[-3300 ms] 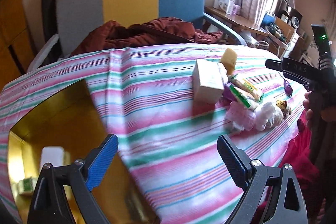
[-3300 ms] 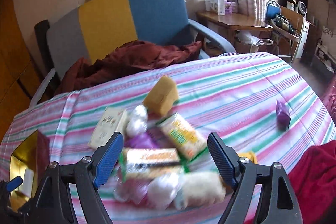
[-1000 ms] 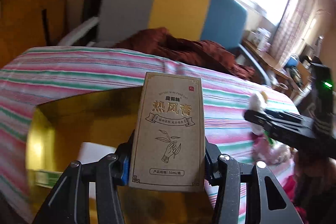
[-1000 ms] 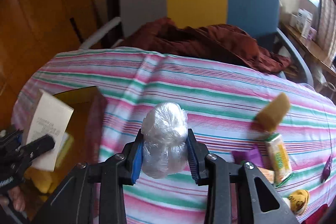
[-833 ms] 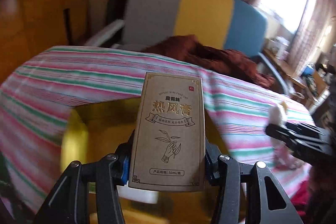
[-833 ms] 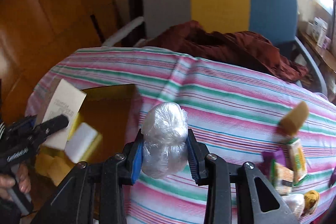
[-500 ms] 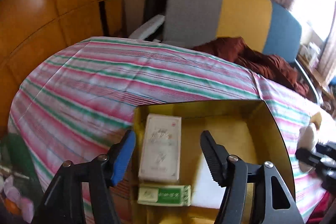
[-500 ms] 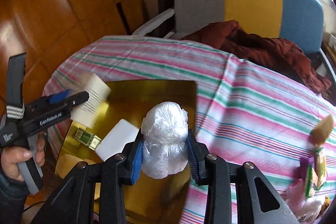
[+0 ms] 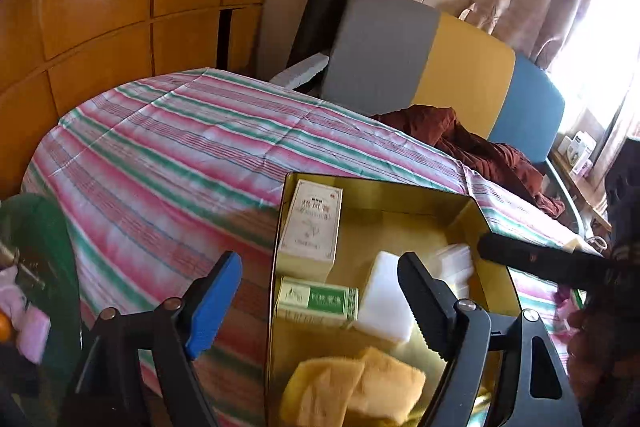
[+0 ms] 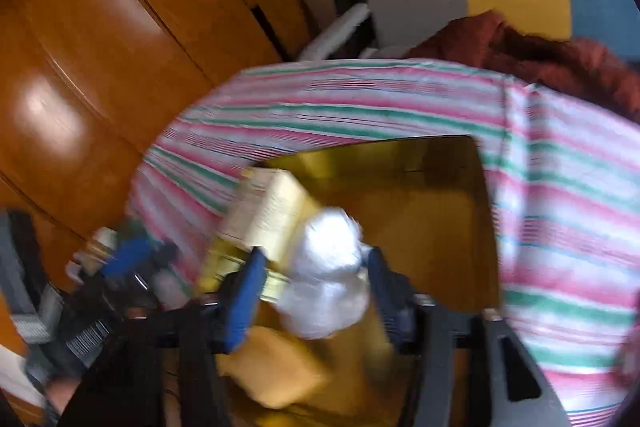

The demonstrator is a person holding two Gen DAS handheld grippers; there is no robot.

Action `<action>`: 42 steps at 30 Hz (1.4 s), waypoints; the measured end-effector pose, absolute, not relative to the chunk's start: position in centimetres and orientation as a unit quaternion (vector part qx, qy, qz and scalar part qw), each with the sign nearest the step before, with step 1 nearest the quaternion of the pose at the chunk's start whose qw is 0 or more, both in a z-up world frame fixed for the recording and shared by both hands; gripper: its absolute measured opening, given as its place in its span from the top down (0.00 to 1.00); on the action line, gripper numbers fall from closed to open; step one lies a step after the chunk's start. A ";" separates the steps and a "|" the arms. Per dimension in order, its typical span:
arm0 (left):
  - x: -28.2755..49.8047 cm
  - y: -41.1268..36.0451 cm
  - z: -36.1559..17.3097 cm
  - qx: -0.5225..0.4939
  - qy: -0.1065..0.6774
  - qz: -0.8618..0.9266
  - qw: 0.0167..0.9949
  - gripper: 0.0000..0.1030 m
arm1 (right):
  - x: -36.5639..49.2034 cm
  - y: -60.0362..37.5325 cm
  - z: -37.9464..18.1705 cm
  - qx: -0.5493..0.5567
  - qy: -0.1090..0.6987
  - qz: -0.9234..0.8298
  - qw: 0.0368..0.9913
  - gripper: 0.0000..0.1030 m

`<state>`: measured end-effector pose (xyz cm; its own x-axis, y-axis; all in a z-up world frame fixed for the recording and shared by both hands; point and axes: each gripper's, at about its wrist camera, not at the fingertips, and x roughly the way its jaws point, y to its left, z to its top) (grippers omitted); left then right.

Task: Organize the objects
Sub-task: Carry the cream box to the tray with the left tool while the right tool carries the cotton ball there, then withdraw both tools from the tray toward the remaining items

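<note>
A gold box [image 9: 466, 205] sits on the striped tablecloth. Inside lie a tan carton [image 9: 312, 227], a green-and-white carton [image 9: 318, 301], a white block [image 9: 386, 301] and yellow sponges [image 9: 352, 391]. My left gripper [image 9: 320, 301] is open and empty over the box's near left side. My right gripper [image 10: 316, 291] hangs over the gold box [image 10: 440, 155] with its jaws wide. A white plastic-wrapped ball [image 10: 326, 271] sits between them, apart from the left finger; the view is blurred. The right gripper's arm also shows in the left wrist view [image 9: 540, 261].
A grey, yellow and blue chair [image 9: 440, 67] with a dark red cloth [image 9: 472, 143] stands behind the table. Wooden panels [image 9: 100, 7] line the left wall. A green container [image 9: 36, 267] sits at the table's left edge. Loose items [image 9: 564, 297] lie right of the box.
The tan carton, held in my left gripper a second ago, now lies in the box, and that gripper has opened. My right gripper carried the ball over the box and its jaws have spread.
</note>
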<state>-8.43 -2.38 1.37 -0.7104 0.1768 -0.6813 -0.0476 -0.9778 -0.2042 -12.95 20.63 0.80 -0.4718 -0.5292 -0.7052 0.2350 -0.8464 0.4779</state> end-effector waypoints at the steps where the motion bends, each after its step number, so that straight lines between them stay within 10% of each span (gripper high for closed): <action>1: -8.0 -2.5 1.3 -0.374 -0.087 0.921 0.060 0.20 | -12.8 20.4 0.9 0.459 -0.156 -0.845 0.227 0.25; 42: -2.1 5.2 -0.8 -0.391 -0.008 0.915 0.100 0.07 | -1.9 27.7 -1.4 0.401 -0.014 -0.915 0.037 0.13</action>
<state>-2.14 5.19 -0.83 -0.6744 0.1893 -0.7137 -0.1772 -0.9798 -0.0925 -1.91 27.72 -1.41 -0.6760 -0.0785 -0.7327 0.0558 -0.9969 0.0553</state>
